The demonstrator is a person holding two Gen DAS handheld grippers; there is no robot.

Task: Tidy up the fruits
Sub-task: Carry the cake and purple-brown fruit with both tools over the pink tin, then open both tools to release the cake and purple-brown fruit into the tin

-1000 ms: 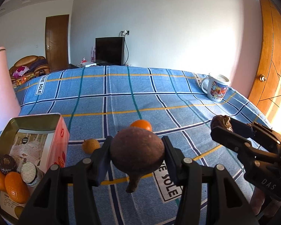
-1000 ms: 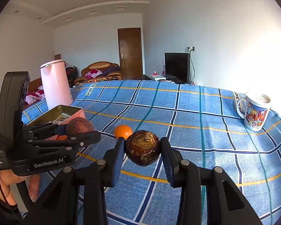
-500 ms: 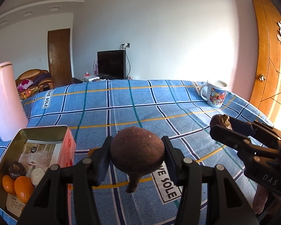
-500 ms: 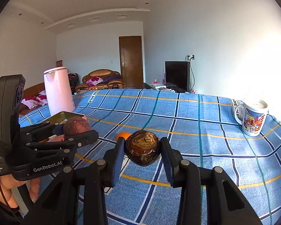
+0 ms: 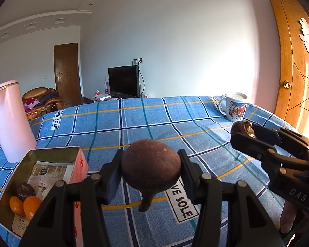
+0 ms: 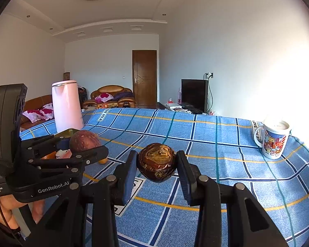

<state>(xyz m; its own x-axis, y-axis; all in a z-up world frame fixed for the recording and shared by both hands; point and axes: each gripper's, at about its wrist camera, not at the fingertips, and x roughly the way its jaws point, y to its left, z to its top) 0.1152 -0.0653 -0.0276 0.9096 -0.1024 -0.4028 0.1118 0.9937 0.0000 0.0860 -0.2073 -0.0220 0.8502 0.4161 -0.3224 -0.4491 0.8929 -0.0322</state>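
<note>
My left gripper (image 5: 150,171) is shut on a round brown fruit with a stem (image 5: 150,168) and holds it above the blue checked cloth. My right gripper (image 6: 157,164) is shut on a dark wrinkled brown fruit (image 6: 157,162), also held above the cloth. Each gripper shows in the other's view: the right one with its fruit (image 5: 242,129), the left one with its fruit (image 6: 83,141). An open tin box (image 5: 51,154) at lower left holds two oranges (image 5: 23,205) and a dark fruit (image 5: 25,189). An orange (image 6: 103,161) on the cloth peeks out under the left gripper.
A pink kettle (image 5: 9,121) stands on the cloth behind the tin. A printed mug (image 5: 235,107) stands at the far right corner. A wooden door (image 5: 292,65) is close on the right. The blue cloth (image 5: 144,123) covers the whole table.
Both grippers have risen and tilted up with their fruits, so more wall and ceiling show. The loose oranges on the cloth have dropped out of the left wrist view.
</note>
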